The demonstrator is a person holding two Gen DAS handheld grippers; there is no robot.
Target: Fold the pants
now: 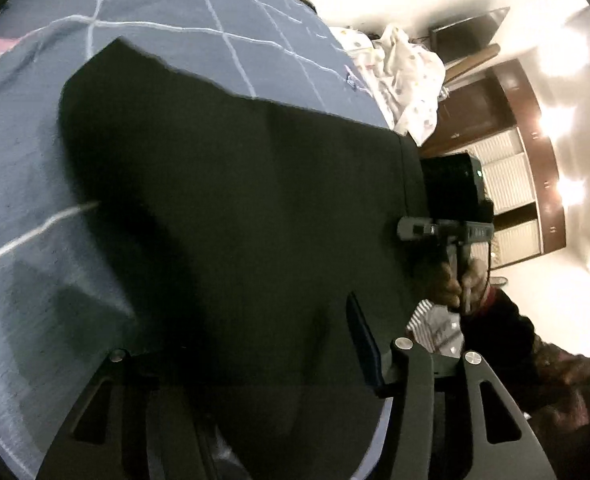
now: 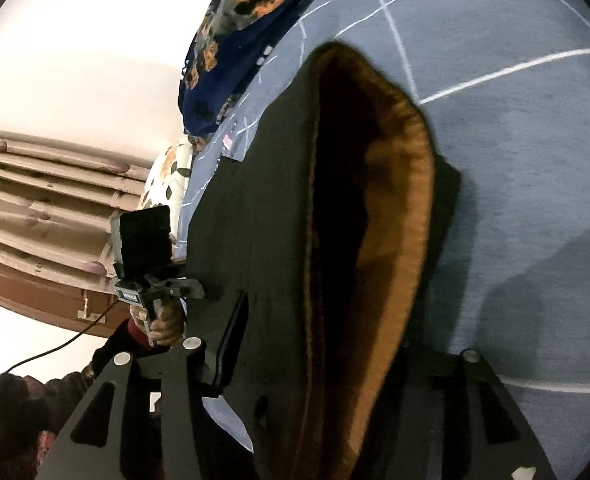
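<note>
The dark pants (image 1: pixel 231 208) lie spread on the grey bedsheet (image 1: pixel 23 160) with white lines, filling the middle of the left wrist view, while in the right wrist view their brown fleecy lining (image 2: pixel 399 216) gapes open from 12 to 6 o'clock. The left gripper (image 1: pixel 251 364) at 6 o'clock has cloth between its half-parted jaws, though whether the pads pinch it I cannot tell. The right gripper (image 2: pixel 335 344) likewise straddles the waist opening, its grip unclear, and a floral navy blanket (image 2: pixel 239 32) lies at 11 o'clock.
</note>
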